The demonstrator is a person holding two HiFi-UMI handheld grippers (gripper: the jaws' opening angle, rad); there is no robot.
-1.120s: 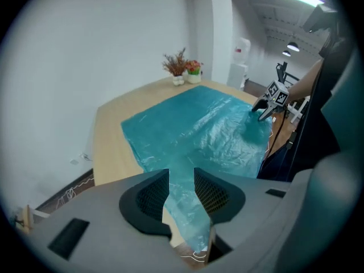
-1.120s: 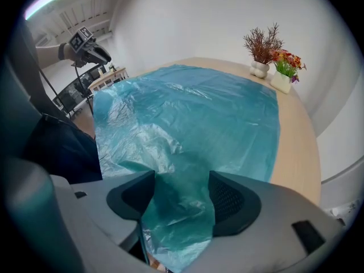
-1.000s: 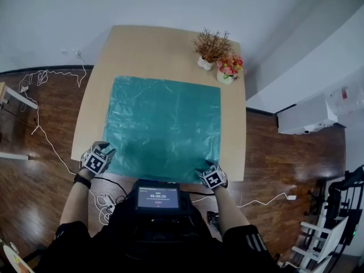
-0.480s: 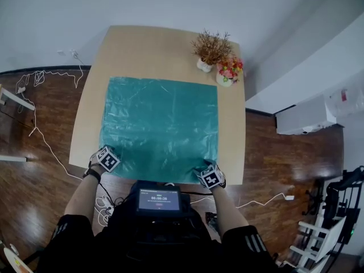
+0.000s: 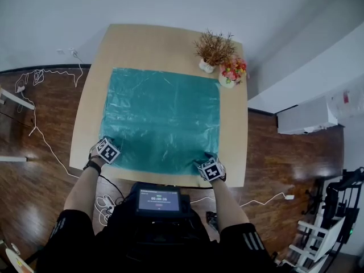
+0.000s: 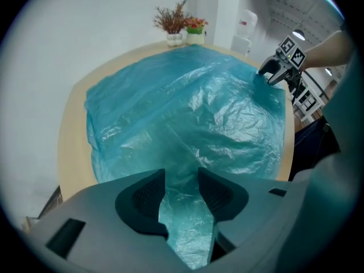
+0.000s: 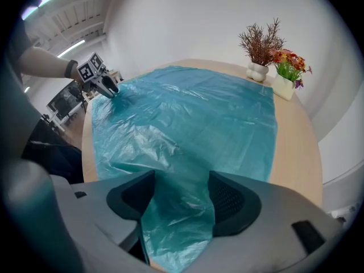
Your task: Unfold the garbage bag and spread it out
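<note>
The left gripper [image 6: 182, 180] pointed steeply down at the near left corner of the garbage bag [image 5: 162, 118]. Its jaws had just been opening and stood apart. A crumpled strip of the teal film ran through the gap between them, and the pads were not pinching it.

The right gripper [image 7: 181, 189] pointed down at the near right corner. Its jaws were spread wider, and loose film lay between them as well, unsqueezed. Each gripper carried its marker cube on top and was held by a bare forearm [image 5: 84, 186] reaching in from the near side.

The bag lay opened out as one large teal square over the middle of the table [image 5: 153, 41]. It was almost flat, though wrinkled, with a few shallow ridges running across it. Its near edge lay close to the table's near edge. Bare pale wood showed along the left, right and far sides.

At the table's far right corner stood a dried plant [image 5: 213, 45] in a white pot. Just to its right were pink and red flowers [image 5: 232, 68] in another white pot, and both pots sat just beside the bag's far right corner.

Around the table was a dark wooden floor [image 5: 284, 158], with white cables [image 5: 42, 75] trailing across it on the left. A small lit screen [image 5: 158, 198] sat at the person's chest.
</note>
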